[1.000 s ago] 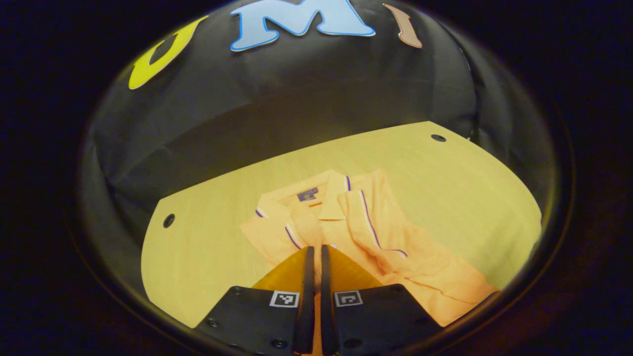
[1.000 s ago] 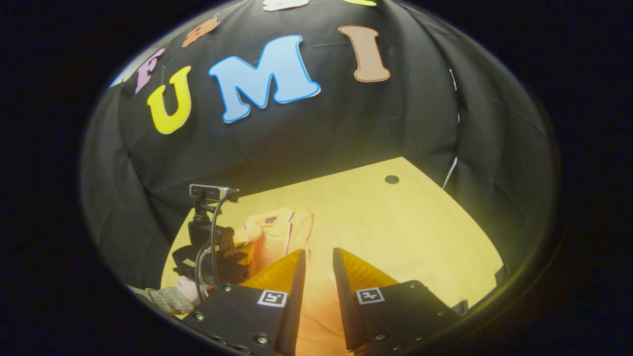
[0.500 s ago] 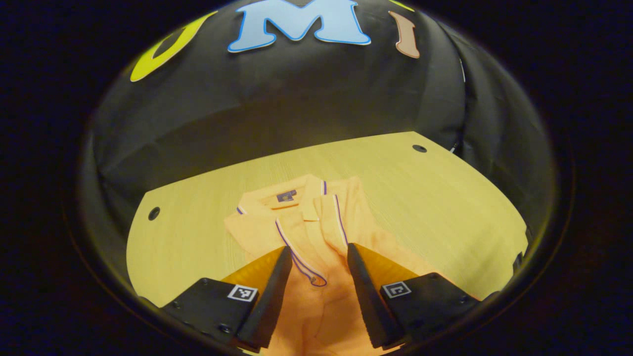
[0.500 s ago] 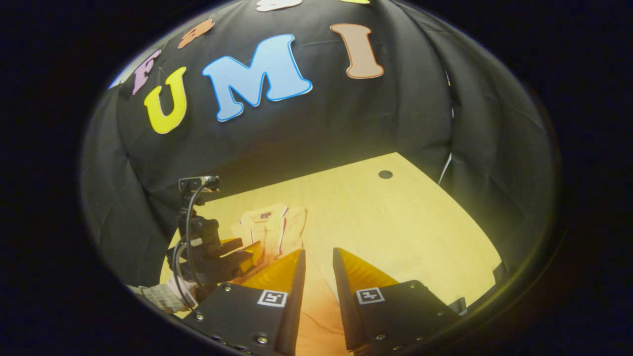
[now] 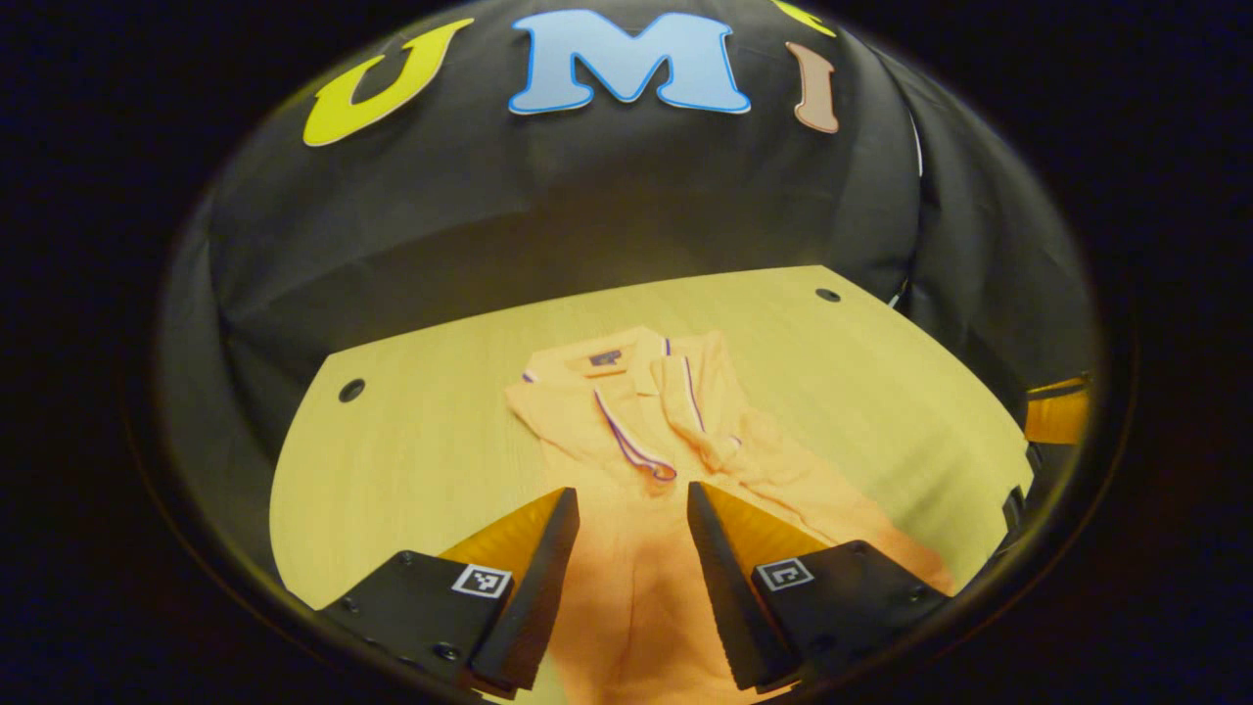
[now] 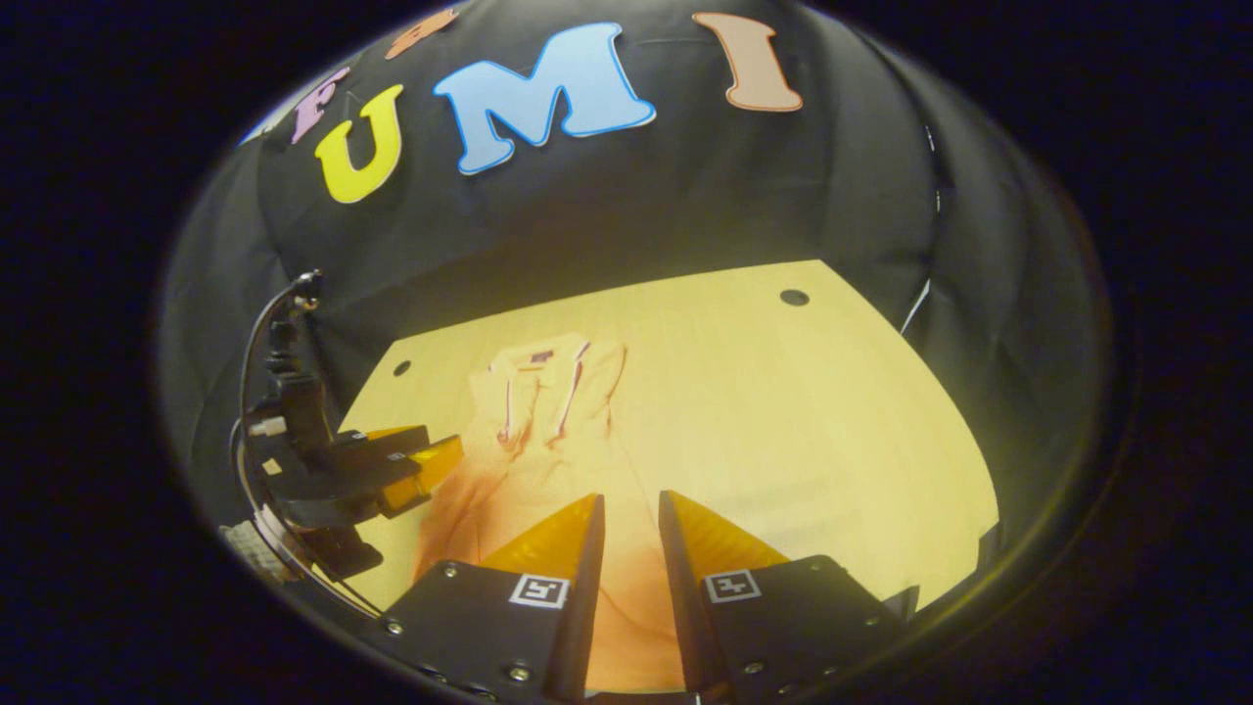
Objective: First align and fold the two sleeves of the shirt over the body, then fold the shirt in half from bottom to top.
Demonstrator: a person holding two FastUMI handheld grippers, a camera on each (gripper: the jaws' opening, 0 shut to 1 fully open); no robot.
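Note:
An orange polo shirt (image 5: 587, 421) lies flat on the wooden table (image 5: 411, 460), collar at the far end. Both sleeves are folded in over the chest, their striped cuffs (image 5: 636, 452) meeting near the placket. My left gripper (image 5: 628, 494) hovers open over the shirt's lower body with nothing between its fingers. In the right gripper view that same left gripper (image 6: 431, 465) hangs beside the shirt (image 6: 548, 431). My right gripper (image 6: 629, 497) is above the shirt's lower right part, jaws a narrow gap apart and empty. One right gripper finger (image 5: 1057, 416) shows at the table's right edge.
Small round holes (image 5: 351, 390) (image 5: 828, 295) mark the table's far corners. Black cloth walls close in behind and on both sides. Bare table (image 6: 783, 411) stretches right of the shirt. A cable (image 6: 256, 333) rises from the left gripper.
My left gripper, shut on the left sleeve a second ago, opened and let it drop across the chest, then drew back. The right gripper also pulled back, its gap unchanged.

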